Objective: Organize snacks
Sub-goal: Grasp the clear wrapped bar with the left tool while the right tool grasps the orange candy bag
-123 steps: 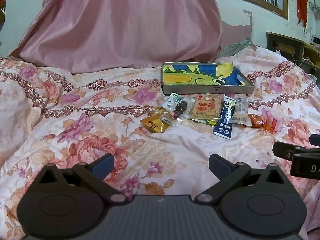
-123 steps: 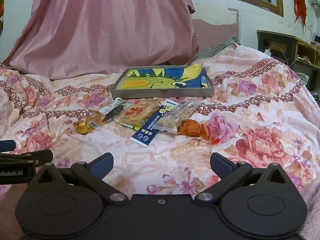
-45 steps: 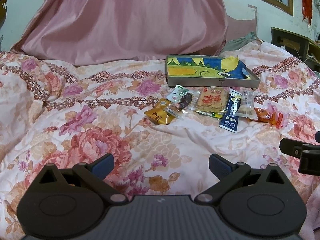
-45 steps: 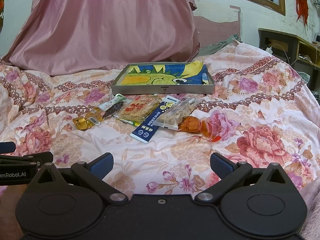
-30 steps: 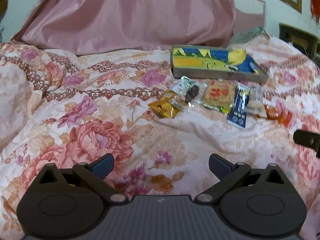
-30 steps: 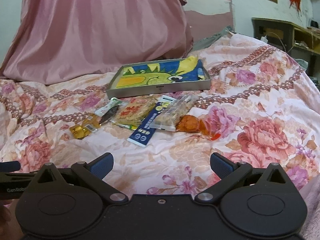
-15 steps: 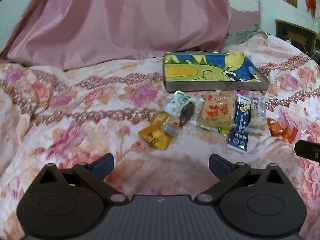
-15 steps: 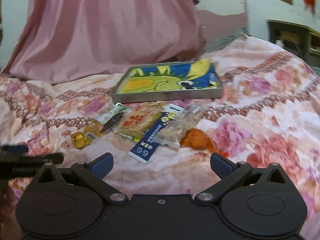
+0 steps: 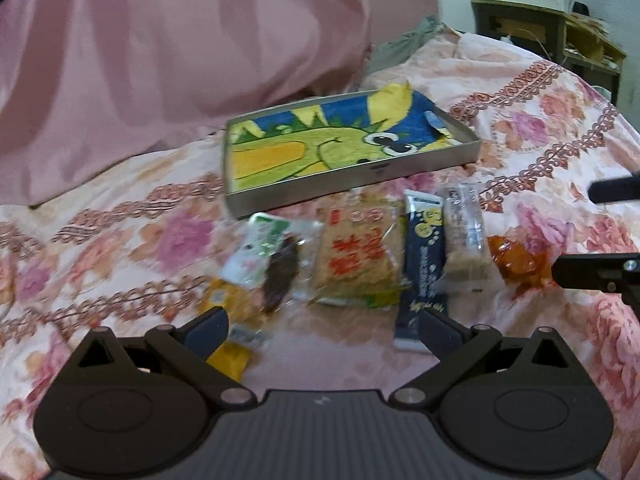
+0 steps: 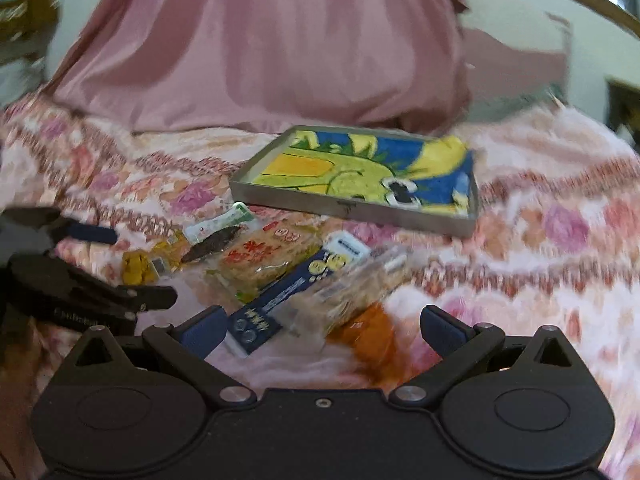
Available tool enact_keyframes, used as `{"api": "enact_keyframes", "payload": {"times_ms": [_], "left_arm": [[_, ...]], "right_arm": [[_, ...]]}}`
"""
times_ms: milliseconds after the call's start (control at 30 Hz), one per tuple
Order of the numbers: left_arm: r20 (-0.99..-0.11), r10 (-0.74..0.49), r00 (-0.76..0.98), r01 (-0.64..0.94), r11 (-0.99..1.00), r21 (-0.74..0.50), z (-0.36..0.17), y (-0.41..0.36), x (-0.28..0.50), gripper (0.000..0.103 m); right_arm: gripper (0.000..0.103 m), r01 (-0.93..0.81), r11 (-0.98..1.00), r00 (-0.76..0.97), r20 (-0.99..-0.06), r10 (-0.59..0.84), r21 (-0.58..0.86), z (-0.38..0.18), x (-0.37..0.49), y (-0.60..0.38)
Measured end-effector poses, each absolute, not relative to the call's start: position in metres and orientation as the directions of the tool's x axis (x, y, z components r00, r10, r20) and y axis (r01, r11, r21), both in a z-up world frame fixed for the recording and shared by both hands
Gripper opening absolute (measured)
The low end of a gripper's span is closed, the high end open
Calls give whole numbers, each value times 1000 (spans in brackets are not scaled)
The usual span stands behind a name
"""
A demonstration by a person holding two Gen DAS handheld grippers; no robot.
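Several snack packets lie in a row on the floral bedspread (image 9: 120,248), just in front of a shallow metal tray (image 9: 352,188) lined with a cartoon picture. From left: a yellow packet (image 9: 232,300), a dark snack in clear wrap (image 9: 280,272), a rice cracker pack (image 9: 356,260), a navy stick pack (image 9: 422,264), a clear bar pack (image 9: 466,236) and an orange packet (image 9: 516,260). My left gripper (image 9: 320,324) is open just short of the yellow packet and cracker. My right gripper (image 10: 320,324) is open over the navy stick pack (image 10: 296,292) and orange packet (image 10: 372,336). Both views are blurred.
A pink cloth drape (image 9: 180,52) rises behind the tray. A wooden desk (image 9: 540,28) stands at the far right by the wall. The bedspread stretches out on both sides of the snacks.
Both grippers have moved forward and down toward the snack row, which now looms much larger. Both stay open, and the snacks and tray have not shifted.
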State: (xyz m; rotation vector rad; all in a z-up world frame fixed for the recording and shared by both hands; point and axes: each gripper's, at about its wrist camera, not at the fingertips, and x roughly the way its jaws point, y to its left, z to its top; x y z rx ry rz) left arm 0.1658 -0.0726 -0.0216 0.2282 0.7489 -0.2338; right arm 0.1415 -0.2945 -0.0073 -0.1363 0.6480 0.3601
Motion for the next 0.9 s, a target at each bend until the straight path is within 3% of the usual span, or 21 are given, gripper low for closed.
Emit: {"api": "enact_keyframes", "payload": {"times_ms": [167, 433, 533, 900], "left_arm": [[-708, -200, 678, 353, 933, 74, -23, -87, 189, 103], [-708, -318, 631, 465, 885, 18, -30, -132, 218, 103], [-707, -344, 619, 492, 871, 7, -34, -149, 227, 103], [-716, -422, 556, 538, 840, -78, -47, -178, 249, 102]], "right_arm": [[102, -476, 874, 707, -632, 317, -93, -27, 160, -311], [102, -506, 857, 682, -652, 330, -95, -57, 176, -321], [95, -507, 857, 678, -657, 329, -95, -65, 181, -324], [86, -523, 848, 653, -680, 333, -87, -82, 191, -322]]}}
